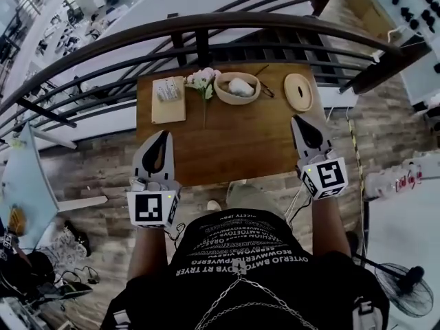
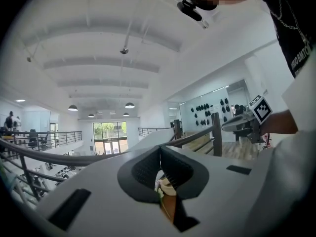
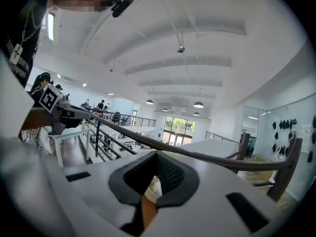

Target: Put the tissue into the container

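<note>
In the head view a white crumpled tissue (image 1: 241, 86) lies inside a shallow wooden bowl (image 1: 221, 93) at the back of the brown table (image 1: 227, 146). A round wooden lid (image 1: 298, 91) lies to the bowl's right. My left gripper (image 1: 165, 134) is at the table's near left corner, shut and empty. At the near right edge my right gripper (image 1: 296, 119) is also shut with nothing in it. In each gripper view the jaws, left (image 2: 160, 150) and right (image 3: 157, 155), meet and point upward at the ceiling. A sliver of table shows between them.
A wrapped tissue pack (image 1: 167, 89) rests on a small wooden board (image 1: 168, 110) at the back left, with a pink flower sprig (image 1: 203, 80) beside it. A dark curved railing (image 1: 206, 26) runs just behind the table. Brick-pattern floor surrounds it.
</note>
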Motion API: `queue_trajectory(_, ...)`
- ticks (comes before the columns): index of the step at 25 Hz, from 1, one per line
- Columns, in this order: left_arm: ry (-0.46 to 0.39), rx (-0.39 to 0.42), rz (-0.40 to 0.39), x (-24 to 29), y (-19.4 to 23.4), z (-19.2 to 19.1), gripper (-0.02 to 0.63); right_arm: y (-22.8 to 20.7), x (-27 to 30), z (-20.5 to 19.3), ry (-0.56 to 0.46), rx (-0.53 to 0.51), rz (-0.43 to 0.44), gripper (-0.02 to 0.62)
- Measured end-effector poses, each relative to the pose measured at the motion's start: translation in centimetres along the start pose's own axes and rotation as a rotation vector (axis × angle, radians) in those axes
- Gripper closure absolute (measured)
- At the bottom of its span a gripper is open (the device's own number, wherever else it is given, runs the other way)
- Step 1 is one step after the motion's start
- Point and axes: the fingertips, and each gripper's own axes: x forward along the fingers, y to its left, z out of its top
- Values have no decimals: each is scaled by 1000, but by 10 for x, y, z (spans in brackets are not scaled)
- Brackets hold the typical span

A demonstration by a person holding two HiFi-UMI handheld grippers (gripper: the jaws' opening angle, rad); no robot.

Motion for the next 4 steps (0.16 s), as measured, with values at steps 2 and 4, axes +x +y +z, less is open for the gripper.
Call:
queue_trajectory(2, 18, -3, -6, 16, -2, -6, 577, -7, 11, -7, 13, 3, 8, 581)
queue_trajectory(4, 32, -4, -11, 32, -4, -11, 578, -13, 22, -13, 22, 16, 18, 581)
